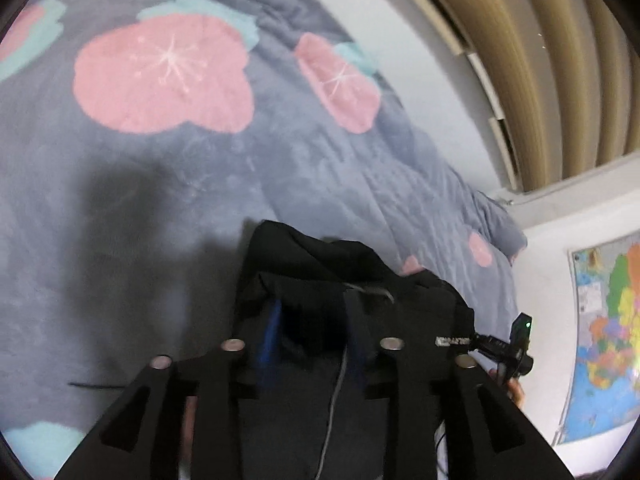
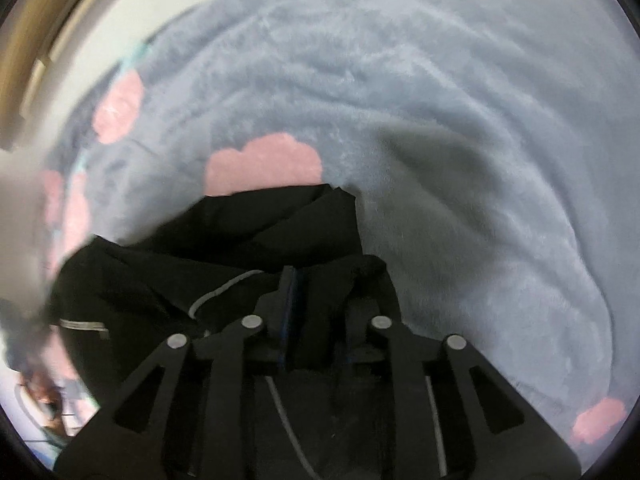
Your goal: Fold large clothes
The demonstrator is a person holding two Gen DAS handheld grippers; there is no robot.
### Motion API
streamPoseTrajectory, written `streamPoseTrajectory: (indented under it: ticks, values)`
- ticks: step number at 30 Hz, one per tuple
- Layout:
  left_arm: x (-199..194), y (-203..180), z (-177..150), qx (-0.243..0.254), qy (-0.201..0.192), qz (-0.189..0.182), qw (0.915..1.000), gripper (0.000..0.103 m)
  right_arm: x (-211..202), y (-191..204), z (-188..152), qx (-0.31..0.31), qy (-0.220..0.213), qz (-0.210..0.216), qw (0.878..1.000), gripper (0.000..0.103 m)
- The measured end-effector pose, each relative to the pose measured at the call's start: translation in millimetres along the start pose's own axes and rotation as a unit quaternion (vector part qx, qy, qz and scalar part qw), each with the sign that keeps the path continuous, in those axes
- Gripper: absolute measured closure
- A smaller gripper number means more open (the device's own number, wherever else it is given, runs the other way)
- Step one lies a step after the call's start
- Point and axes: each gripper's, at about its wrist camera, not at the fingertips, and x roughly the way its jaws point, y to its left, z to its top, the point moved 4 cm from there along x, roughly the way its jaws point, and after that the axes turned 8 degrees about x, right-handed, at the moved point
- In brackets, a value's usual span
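Observation:
A black garment (image 1: 320, 272) with a white drawstring and a small white label hangs bunched between both grippers, lifted above the bed. My left gripper (image 1: 316, 320) is shut on the garment's edge, cloth filling the space between its fingers. My right gripper (image 2: 316, 292) is shut on another part of the same black garment (image 2: 240, 240), which drapes off to its left. The right gripper also shows at the right of the left wrist view (image 1: 516, 344), gripping the cloth. The garment's lower part is hidden behind the fingers.
Below lies a grey fleece blanket (image 1: 160, 180) with pink and teal flowers, covering the bed (image 2: 440, 120). A white wall (image 1: 432, 80), beige curtains (image 1: 540, 60) and a coloured map (image 1: 612, 328) stand beyond the bed's far edge.

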Motion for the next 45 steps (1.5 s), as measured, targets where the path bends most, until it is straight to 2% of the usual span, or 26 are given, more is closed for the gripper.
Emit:
streamPoseTrajectory:
  ticks: [1,3,4,5,6,8,13,16,20,23,25,27,28,29,30,32,34,36,38,39,40,43,45]
  values:
    - [-9.0,-0.7,-1.6,0.002,-0.004,-0.008,1.0000,0.051,-5.1,1.6,-1.8,0.007,0.004,0.016,1.000,0.073]
    - [-26.7,0.9,-3.5,-0.009,-0.023,-0.036,0.9990,0.050,-28.9,-1.5,-4.2,0.024,-0.005,0.050,0.998,0.053]
    - [-33.1,2.7,-5.0,-0.011,-0.031,-0.034,0.9989,0.048,-35.0,2.1,-3.7,0.024,-0.016,0.048,0.998,0.034]
    - [-38.2,4.2,-6.3,-0.009,-0.039,-0.027,0.9988,0.046,-44.4,2.5,-3.8,0.019,-0.032,0.044,0.998,0.023]
    - [-37.9,4.2,-6.4,-0.006,-0.042,-0.021,0.9989,0.045,-54.6,3.0,-5.4,0.007,-0.049,0.040,0.998,0.022]
    - [-35.4,8.3,-10.7,-0.002,-0.037,-0.007,0.9993,0.045,-55.9,8.5,-3.8,-0.022,-0.056,0.022,0.998,0.022]
    - [1.5,16.4,-12.2,0.028,0.002,0.059,0.9979,0.045,-16.8,30.8,-2.1,-0.124,-0.055,-0.031,0.990,0.023]
    - [24.3,25.2,-4.8,0.021,0.015,0.045,0.9986,0.045,8.1,33.4,2.5,-0.161,-0.054,-0.049,0.984,0.023]
    - [47.2,30.9,3.4,0.036,0.037,0.027,0.9983,0.045,31.7,29.9,17.9,-0.157,-0.047,-0.028,0.986,0.024]
    - [62.7,35.5,9.8,0.049,0.051,0.031,0.9970,0.045,39.4,28.6,26.3,-0.155,-0.041,-0.020,0.987,0.023]
    - [72.4,40.8,13.9,0.041,0.057,0.021,0.9973,0.045,47.4,28.1,30.1,-0.153,-0.029,-0.013,0.988,0.024]
    - [81.6,42.2,14.9,0.028,0.059,-0.005,0.9978,0.046,53.7,29.4,30.0,-0.154,-0.021,-0.009,0.988,0.030]
    - [84.4,38.1,14.0,0.037,0.058,-0.006,0.9976,0.051,55.2,30.4,29.0,-0.154,-0.020,-0.013,0.988,0.057]
    - [84.1,32.4,13.1,0.054,0.055,0.009,0.9970,0.061,55.2,29.9,28.4,-0.155,-0.020,-0.020,0.988,0.077]
    - [82.5,27.2,12.3,0.069,0.049,0.027,0.9960,0.079,53.1,29.7,26.1,-0.156,-0.026,-0.030,0.987,0.084]
    - [74.3,17.9,8.8,0.083,0.029,0.055,0.9946,0.088,40.6,28.1,20.7,-0.162,-0.052,-0.038,0.985,0.091]
    - [54.3,6.3,5.7,0.089,-0.009,0.063,0.9940,0.091,23.8,26.3,15.4,-0.163,-0.081,-0.055,0.982,0.093]
    - [29.4,-2.3,8.8,0.082,-0.042,0.050,0.9946,0.091,2.1,25.6,14.5,-0.160,-0.111,-0.072,0.978,0.094]
    - [6.4,-14.6,17.8,0.077,-0.066,0.019,0.9947,0.091,-23.0,32.4,20.1,-0.161,-0.141,-0.075,0.974,0.094]
    - [-1.2,-23.4,24.6,0.088,-0.073,0.013,0.9933,0.091,-29.3,38.6,26.6,-0.169,-0.151,-0.085,0.970,0.095]
    - [-6.2,-34.2,35.9,0.106,-0.081,0.024,0.9908,0.091,-31.6,45.6,34.5,-0.180,-0.160,-0.098,0.966,0.095]
    - [4.7,-42.0,60.1,0.117,-0.084,0.063,0.9876,0.091,-24.3,61.6,62.7,-0.187,-0.177,-0.130,0.957,0.095]
    - [33.1,-27.6,70.4,0.098,-0.055,0.097,0.9889,0.091,-1.4,61.4,78.0,-0.177,-0.164,-0.149,0.959,0.095]
